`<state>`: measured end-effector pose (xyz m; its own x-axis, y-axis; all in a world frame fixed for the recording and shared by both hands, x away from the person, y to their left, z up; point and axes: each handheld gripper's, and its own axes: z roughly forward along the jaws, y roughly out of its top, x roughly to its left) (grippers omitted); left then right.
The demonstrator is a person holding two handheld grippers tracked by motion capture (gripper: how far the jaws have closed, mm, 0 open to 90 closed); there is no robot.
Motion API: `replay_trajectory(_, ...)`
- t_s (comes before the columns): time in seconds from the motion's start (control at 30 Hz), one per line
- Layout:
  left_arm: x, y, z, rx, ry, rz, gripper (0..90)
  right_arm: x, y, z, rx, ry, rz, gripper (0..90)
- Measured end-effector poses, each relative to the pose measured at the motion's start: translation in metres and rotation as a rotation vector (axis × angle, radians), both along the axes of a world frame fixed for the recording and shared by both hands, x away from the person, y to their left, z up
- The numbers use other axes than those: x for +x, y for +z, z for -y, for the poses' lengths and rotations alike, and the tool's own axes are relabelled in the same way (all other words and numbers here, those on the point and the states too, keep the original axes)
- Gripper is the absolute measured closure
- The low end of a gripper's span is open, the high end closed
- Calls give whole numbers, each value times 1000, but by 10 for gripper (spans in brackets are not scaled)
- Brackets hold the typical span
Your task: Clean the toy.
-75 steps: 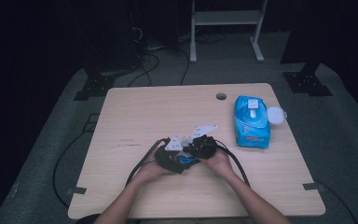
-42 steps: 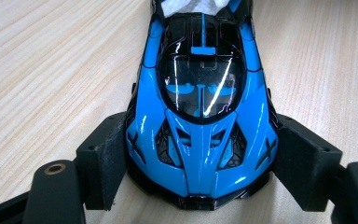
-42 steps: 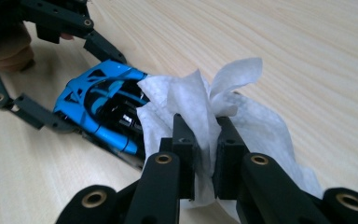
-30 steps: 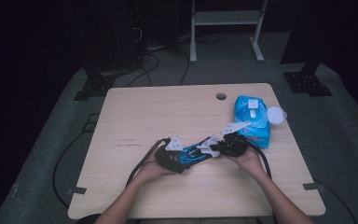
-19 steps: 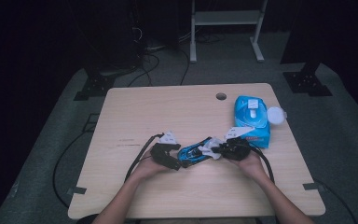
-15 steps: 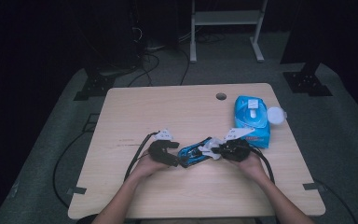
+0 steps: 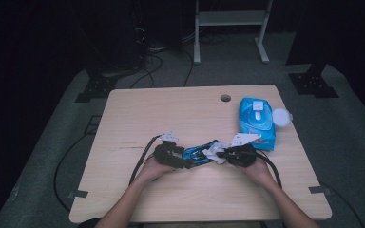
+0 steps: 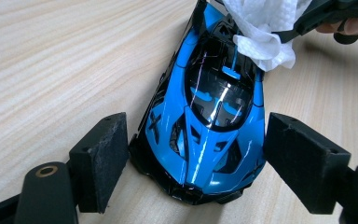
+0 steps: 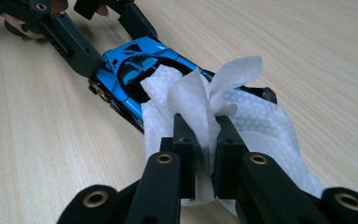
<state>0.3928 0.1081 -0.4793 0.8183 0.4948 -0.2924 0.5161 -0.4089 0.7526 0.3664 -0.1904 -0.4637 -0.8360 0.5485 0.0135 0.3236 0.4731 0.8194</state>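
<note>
From the high view, a small glossy blue and black toy sports car (image 7: 198, 155) lies near the front middle of the pale wooden counter (image 7: 171, 109), between the left gripper (image 7: 186, 163) and the right gripper (image 7: 222, 155). A blue pack of wet wipes (image 7: 256, 119) lies well apart, at the right side.

In the left gripper view, the fingers (image 8: 101, 161) stand on both sides of the car's nose. They have just been closing a little. The left pad seems to touch the car's side, but a gap shows at the right pad, so I judge that the car is not clamped.

In the right gripper view, the fingers (image 9: 186, 154) are clenched on a white dimpled paper wipe (image 9: 200, 109), which lies over the rear of the car.

I judge that the car is light, stiff and slippery, with thin parts that can break. It is best held by its lower flanks. The wipe is soft and limp, so a pinch on a bunched fold holds it well.
</note>
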Motion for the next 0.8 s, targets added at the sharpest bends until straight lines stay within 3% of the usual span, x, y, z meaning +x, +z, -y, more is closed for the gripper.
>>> replay_trajectory(0.13,0,0,0,-4,-1,-7,221,-2,-1,2,6,5,11,816)
replay_trajectory(0.47,-5,0,2,4,-16,35,226,-10,-3,5,10,14,33,816)
replay_trajectory(0.67,-3,-2,1,-12,-14,5,230,-14,-4,6,7,17,44,818)
replay_trajectory(0.8,-6,0,2,9,-23,40,234,-16,-4,6,0,19,53,818)
